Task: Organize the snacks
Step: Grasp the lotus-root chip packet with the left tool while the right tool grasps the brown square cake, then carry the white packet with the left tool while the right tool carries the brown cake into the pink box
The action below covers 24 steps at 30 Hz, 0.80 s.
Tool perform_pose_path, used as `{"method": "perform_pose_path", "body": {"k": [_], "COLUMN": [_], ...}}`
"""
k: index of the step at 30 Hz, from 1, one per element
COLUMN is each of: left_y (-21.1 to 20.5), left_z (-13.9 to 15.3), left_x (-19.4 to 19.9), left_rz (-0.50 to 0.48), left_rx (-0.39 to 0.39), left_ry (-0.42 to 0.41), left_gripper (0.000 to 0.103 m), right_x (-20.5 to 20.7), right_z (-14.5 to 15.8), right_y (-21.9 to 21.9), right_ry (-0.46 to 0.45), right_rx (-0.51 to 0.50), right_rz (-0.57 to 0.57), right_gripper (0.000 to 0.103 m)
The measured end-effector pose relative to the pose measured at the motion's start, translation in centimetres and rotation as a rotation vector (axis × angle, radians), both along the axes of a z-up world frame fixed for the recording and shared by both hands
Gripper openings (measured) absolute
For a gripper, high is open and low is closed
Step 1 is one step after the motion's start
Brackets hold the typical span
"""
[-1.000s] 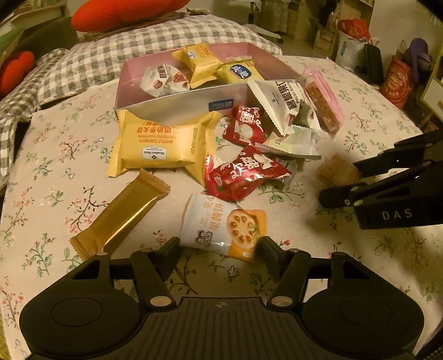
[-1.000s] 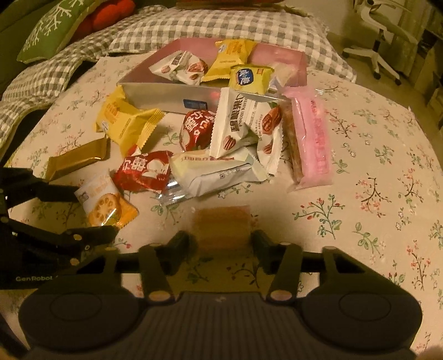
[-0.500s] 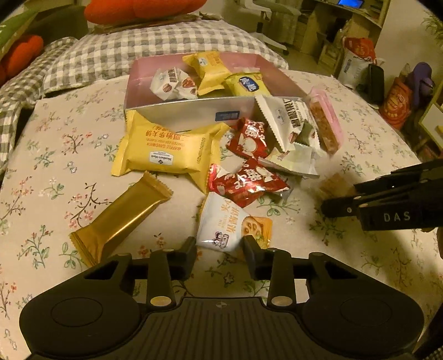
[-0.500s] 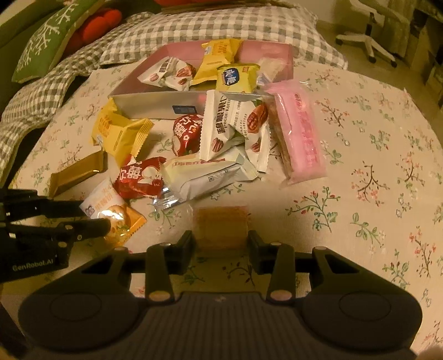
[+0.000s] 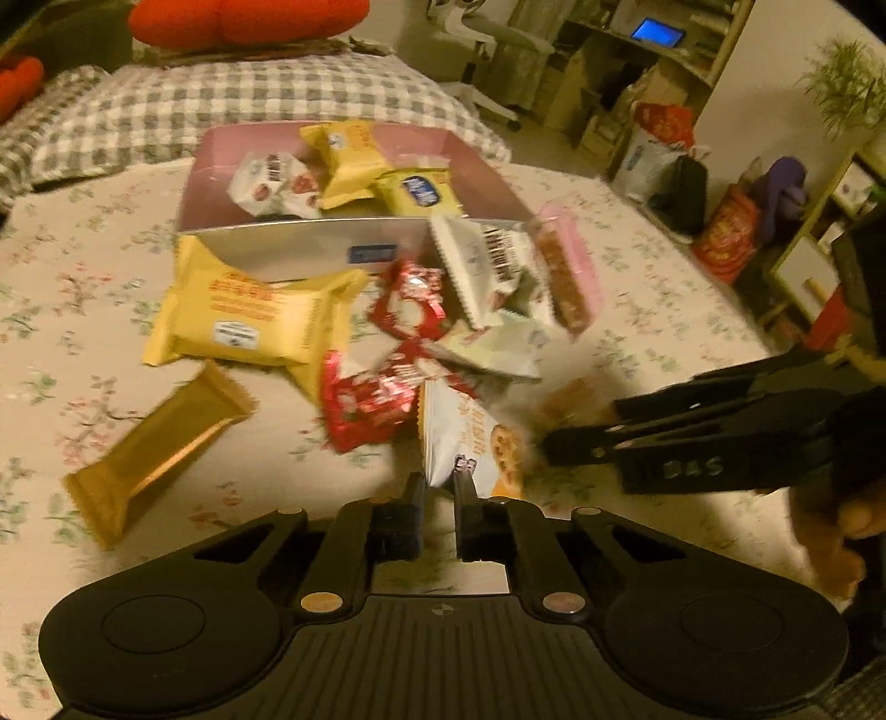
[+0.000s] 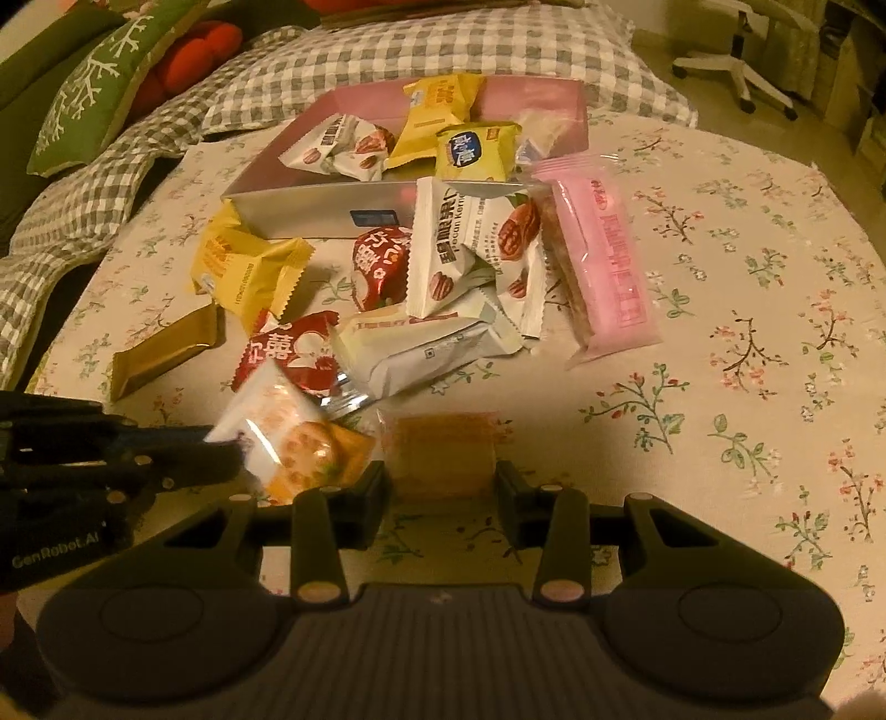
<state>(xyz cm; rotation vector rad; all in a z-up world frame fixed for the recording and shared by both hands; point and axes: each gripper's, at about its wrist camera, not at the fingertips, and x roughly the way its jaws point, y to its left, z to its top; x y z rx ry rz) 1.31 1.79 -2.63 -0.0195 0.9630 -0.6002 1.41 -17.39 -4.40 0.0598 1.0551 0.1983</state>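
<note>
Green cushion (image 6: 94, 83) right-wrist view only

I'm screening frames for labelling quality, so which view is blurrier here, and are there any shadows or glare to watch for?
Left wrist view: motion-smeared throughout, print on the yellow wafer pack barely legible, fisheye bending the edges. Right wrist view: sharper, but a dark shadow covers the small amber packet between the right gripper's fingers, and glare glints on the orange-and-white snack bag held by the left gripper.

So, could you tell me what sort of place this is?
Probably a home living room or study: a floral tablecloth, a checked cushion on seating behind the table, and an office chair beside shelves.
</note>
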Motion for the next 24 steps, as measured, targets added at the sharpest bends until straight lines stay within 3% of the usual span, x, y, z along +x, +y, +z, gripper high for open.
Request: {"method": "perform_pose_path", "body": {"k": [5,9,11,13,15,24], "left_y": [-1.2,-2.6,-2.7,-2.8,-3.1,-4.6], "left_z": [-0.3,-0.6,-0.5,-0.3,-0.1,-1.2], "left_x": [0.3,0.5,0.5,0.4,0.5,2.3], "left_rz": [-0.029,-0.047,-0.023,-0.002,0.019,0.161], "left_rx": [-0.057,-0.025,-0.012,-0.002,0.009,0.037], "left_ry": [0.017,0.009,0.019,0.004,-0.01,0.059], "left_gripper": [0.012,0.016,0.023,0.049,0.06,0.058], "right_x": [0.1,0.2,0.2,0.2,0.1,0.4], "right_z": [0.0,-0.1,0.0,0.0,0.0,0.1], "right_y": [-0.1,-0.5,-0.9,-1.2,-1.6,-3.8], "right_ry": [0.001,0.004,0.006,0.007,0.01,0.025], "right_rx": [0.009,0.035,0.049,0.049,0.053,0.081], "right_rz": [0.004,-0.002,-0.012,-0.024,-0.033,-0.103], "right_gripper": [0.038,0.038,0.038,0.038,0.038,0.038]}}
